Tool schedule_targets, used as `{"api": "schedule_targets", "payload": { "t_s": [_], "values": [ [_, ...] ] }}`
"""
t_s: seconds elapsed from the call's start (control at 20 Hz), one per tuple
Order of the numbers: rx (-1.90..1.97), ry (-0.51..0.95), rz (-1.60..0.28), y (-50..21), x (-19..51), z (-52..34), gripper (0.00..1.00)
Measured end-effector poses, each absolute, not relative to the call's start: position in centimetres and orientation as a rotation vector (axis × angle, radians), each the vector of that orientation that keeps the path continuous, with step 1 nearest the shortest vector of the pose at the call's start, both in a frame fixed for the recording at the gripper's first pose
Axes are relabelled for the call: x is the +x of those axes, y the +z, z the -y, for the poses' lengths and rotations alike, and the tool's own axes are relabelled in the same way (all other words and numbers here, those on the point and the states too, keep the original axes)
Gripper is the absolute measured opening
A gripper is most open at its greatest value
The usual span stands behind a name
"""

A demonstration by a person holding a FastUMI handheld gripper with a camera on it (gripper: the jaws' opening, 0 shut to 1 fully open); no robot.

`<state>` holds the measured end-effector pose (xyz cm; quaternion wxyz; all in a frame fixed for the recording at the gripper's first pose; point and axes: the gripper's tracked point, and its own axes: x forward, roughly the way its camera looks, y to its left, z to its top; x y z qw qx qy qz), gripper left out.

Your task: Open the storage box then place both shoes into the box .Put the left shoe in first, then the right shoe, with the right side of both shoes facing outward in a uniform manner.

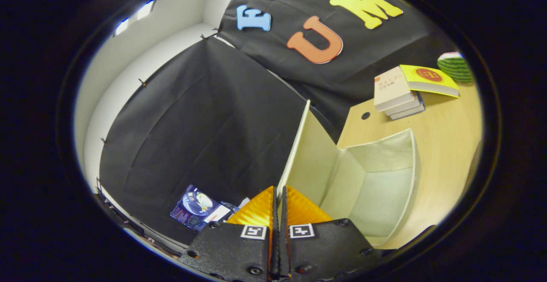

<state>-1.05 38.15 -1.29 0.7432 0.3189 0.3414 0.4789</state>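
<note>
The storage box (376, 188) stands open on the wooden table, its pale fabric inside bare. Its cream lid (310, 158) is lifted up on edge, and the lid's thin free edge runs down between my two fingers. My gripper (279, 193) is shut on that lid edge, with one pad pressed on each face of it. The view is tilted, so the box and table lean to the right of my fingers.
The wooden table (444, 141) carries a stack of books (406, 89) beyond the box, with a striped green, watermelon-like thing (456, 66) behind them. A lit screen (198, 208) sits low to the left of my fingers. Black cloth walls close the booth.
</note>
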Motion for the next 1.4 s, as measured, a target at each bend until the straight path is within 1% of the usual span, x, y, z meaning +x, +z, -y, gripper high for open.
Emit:
{"api": "schedule_targets", "payload": {
  "t_s": [0.3,0.4,0.45,0.5,0.6,0.7,0.85,1.1,1.4],
  "values": [
    [0.574,1.112,-0.767,-0.8,-1.8,-44.3,0.07],
    [0.531,1.131,-0.774,-1.0,-2.3,-46.3,0.1],
    [0.506,1.146,-0.777,-1.1,-2.8,-47.2,0.13],
    [0.473,1.173,-0.775,-1.4,-3.6,-48.5,0.15],
    [0.42,1.24,-0.785,-1.6,-5.7,-50.2,0.28],
    [0.382,1.252,-0.766,-2.0,-6.4,-50.9,0.58],
    [0.324,1.206,-0.694,-2.1,-5.5,-50.6,0.99],
    [0.269,1.107,-0.589,-1.7,-3.5,-47.7,1.0],
    [0.2,0.915,-0.528,-2.2,0.3,-38.3,1.0]
  ]
}}
